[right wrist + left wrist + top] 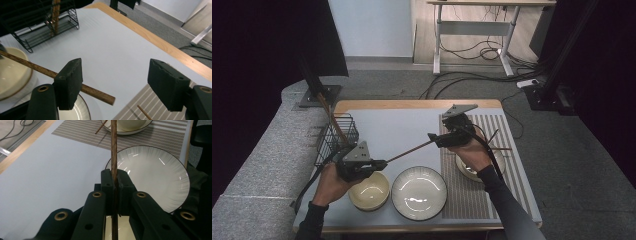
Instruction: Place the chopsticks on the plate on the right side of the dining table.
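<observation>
Clamping chopstick [114, 150], left gripper [114, 185]; right gripper [117, 87] agape.

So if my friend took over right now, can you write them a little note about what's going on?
Left gripper: jaws shut on one wooden chopstick, held over the table between the cream bowl and the white plate.
Right gripper: jaws open around that chopstick's far end; the pads are not pressing on it.
Second chopstick: rests across the bowl on the striped placemat.
Another stick stands in the wire basket at the table's left.
Done: one chopstick is at the placemat bowl.
Left, probably: the right gripper takes the held chopstick and lays it beside the other.
</observation>
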`<state>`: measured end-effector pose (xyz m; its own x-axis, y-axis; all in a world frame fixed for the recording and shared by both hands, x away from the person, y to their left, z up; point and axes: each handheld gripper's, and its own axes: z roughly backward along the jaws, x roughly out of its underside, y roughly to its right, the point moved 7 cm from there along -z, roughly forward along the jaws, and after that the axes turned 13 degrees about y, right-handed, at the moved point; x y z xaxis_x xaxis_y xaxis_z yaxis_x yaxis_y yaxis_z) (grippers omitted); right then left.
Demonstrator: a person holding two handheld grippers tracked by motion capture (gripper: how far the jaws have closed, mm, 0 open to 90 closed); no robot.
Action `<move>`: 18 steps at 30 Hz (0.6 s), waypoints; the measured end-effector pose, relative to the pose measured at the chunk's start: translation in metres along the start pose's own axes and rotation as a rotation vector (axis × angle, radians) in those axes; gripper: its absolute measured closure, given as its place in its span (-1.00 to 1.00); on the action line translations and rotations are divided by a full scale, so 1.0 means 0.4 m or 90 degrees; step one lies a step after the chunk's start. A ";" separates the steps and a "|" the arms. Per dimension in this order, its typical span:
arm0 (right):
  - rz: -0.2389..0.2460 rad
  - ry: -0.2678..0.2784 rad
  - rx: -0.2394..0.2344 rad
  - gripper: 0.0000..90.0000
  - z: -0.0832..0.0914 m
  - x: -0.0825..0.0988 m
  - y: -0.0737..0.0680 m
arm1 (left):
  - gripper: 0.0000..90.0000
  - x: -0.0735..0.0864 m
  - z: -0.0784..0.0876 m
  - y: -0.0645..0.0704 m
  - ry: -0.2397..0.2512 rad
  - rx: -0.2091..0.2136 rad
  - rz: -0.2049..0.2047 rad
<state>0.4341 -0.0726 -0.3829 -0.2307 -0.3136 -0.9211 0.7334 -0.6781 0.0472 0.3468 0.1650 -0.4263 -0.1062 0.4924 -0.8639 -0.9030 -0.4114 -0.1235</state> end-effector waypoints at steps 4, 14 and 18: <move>-0.010 -0.011 0.000 -0.37 -0.011 0.029 0.008 | 0.90 0.001 0.000 0.003 -0.001 0.002 -0.004; -0.010 -0.012 -0.033 -0.39 0.003 0.040 -0.001 | 0.91 0.020 0.000 0.011 -0.016 0.030 -0.003; -0.007 -0.028 -0.068 -0.38 0.031 0.044 -0.012 | 0.91 0.029 -0.004 0.021 -0.031 0.051 -0.014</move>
<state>0.4185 -0.0831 -0.3944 -0.2652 -0.3364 -0.9036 0.7942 -0.6076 -0.0069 0.3386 0.1661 -0.4379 -0.1036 0.5380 -0.8366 -0.9356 -0.3382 -0.1016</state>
